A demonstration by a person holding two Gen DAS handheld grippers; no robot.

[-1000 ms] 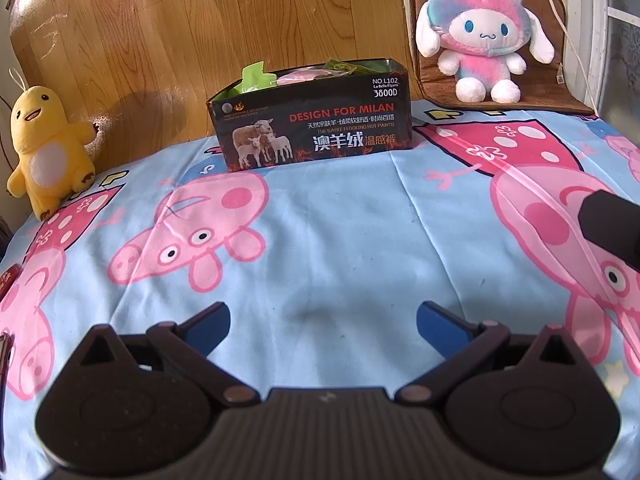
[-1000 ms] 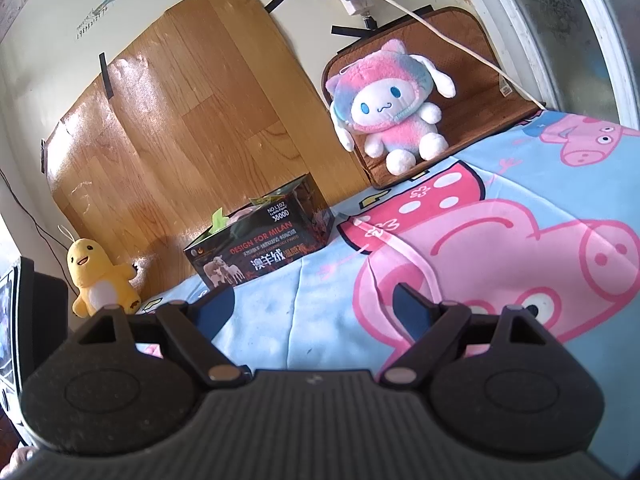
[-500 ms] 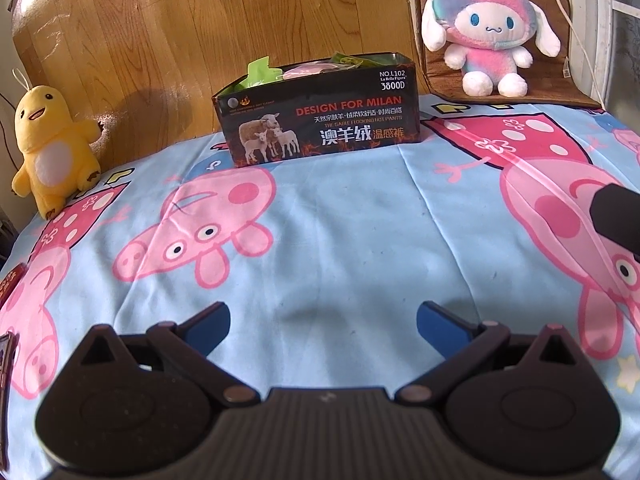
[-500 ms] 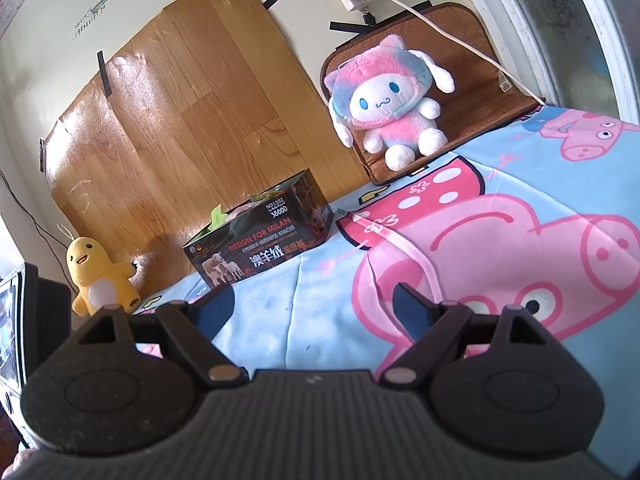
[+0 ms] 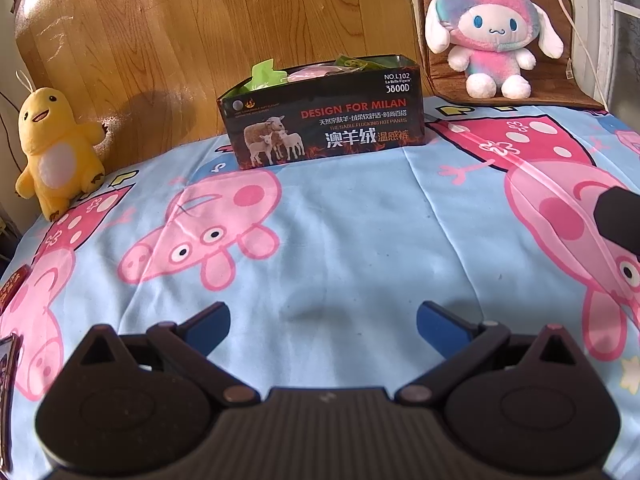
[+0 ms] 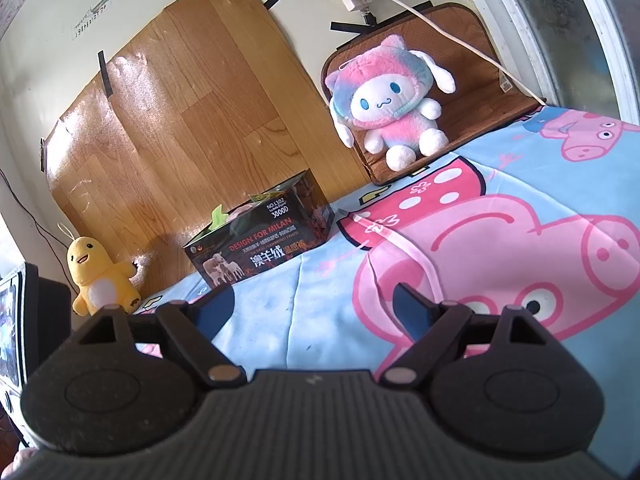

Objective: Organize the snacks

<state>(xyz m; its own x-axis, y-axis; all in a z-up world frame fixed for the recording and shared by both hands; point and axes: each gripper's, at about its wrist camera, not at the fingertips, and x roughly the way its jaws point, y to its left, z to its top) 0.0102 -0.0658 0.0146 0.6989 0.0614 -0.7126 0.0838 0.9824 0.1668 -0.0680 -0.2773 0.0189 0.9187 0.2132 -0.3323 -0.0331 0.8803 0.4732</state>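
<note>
A black box (image 5: 326, 120) printed "DESIGN FOR MILAN" stands at the far side of the cartoon-pig bedsheet (image 5: 340, 240), with green and pink snack packets (image 5: 266, 76) poking out of its top. It also shows in the right wrist view, where the box (image 6: 260, 240) sits left of centre. My left gripper (image 5: 323, 322) is open over bare sheet, well short of the box, nothing between its blue pads. My right gripper (image 6: 314, 304) is open too, hovering over the sheet with nothing held. A dark red snack packet (image 5: 12, 286) lies at the sheet's left edge.
A yellow duck plush (image 5: 56, 152) sits at the back left against a wooden panel (image 5: 180, 32). A pink and blue plush (image 5: 486, 36) leans on a brown cushion (image 5: 560, 80) at the back right. A dark part of the other gripper (image 5: 618, 220) juts in at the right edge.
Both grippers have drifted slightly back and tilted; the box sits a little higher in the left wrist view. Both stay open and hold nothing.
</note>
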